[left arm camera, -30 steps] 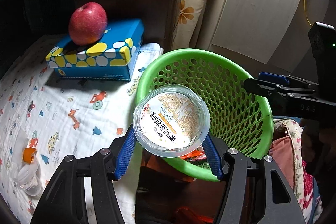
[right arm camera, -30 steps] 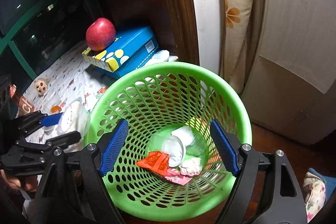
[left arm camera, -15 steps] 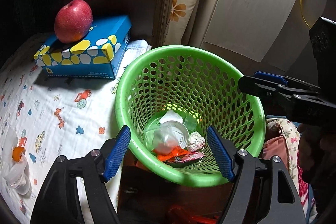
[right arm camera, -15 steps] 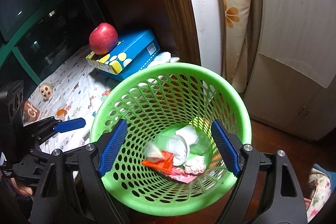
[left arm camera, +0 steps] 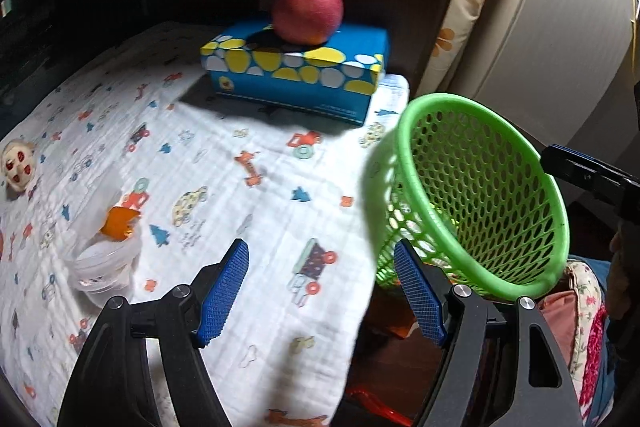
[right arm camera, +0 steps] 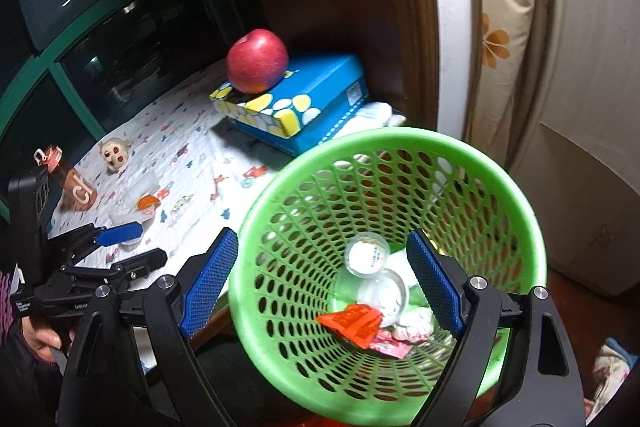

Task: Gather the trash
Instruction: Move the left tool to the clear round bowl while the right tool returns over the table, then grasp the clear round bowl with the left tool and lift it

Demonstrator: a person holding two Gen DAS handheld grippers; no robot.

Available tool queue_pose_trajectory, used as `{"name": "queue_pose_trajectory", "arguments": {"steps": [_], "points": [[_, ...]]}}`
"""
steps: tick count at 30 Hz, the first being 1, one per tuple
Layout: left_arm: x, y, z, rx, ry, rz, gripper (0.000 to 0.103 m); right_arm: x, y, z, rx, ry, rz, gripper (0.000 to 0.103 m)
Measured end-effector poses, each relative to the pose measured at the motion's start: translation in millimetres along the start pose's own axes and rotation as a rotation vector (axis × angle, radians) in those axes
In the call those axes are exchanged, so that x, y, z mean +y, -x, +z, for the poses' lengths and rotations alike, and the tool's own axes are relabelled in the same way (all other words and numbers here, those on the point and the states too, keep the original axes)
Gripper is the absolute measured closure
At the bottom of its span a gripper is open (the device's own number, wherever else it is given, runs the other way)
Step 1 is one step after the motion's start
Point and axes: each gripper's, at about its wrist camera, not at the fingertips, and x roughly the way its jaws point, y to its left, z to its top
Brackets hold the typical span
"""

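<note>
Basket (right arm camera: 532,223) tilted (mouth toward cameras)

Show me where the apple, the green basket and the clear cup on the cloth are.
apple (left arm camera: 308,9), left wrist view, middle of its red skin
basket (right arm camera: 536,227), right wrist view, right of rim
cup (left arm camera: 106,261), left wrist view, its clear wall

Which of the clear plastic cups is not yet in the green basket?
The clear cup with the orange scrap, lying on the patterned cloth; the labelled-lid cup and the other clear cup lie inside the green basket.
</note>
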Motion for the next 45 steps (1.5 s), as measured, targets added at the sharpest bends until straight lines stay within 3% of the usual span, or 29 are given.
{"name": "queue_pose_trajectory", "arguments": {"steps": [5, 9, 16, 21, 33, 45], "points": [[44, 11, -7, -0.024, 0.066, 0.097, 0.03, 22, -10, 4, 0.012, 0.033, 0.032, 0.016], [77, 17, -12, -0.034, 0.111, 0.182, 0.023, 38, -17, 6, 0.021, 0.055, 0.056, 0.016], [131, 10, -18, -0.002, 0.196, 0.246, 0.015, 60, -29, 7, 0.039, 0.083, 0.092, 0.015], [154, -5, -18, 0.034, 0.232, 0.223, 0.012, 70, -39, 9, 0.053, 0.09, 0.108, 0.015], [172, -38, -15, 0.093, 0.211, 0.26, 0.01, 88, -59, 11, 0.089, 0.106, 0.133, 0.015], [175, -39, -17, 0.041, 0.207, 0.222, 0.015, 98, -69, 11, 0.107, 0.119, 0.144, 0.015]]}}
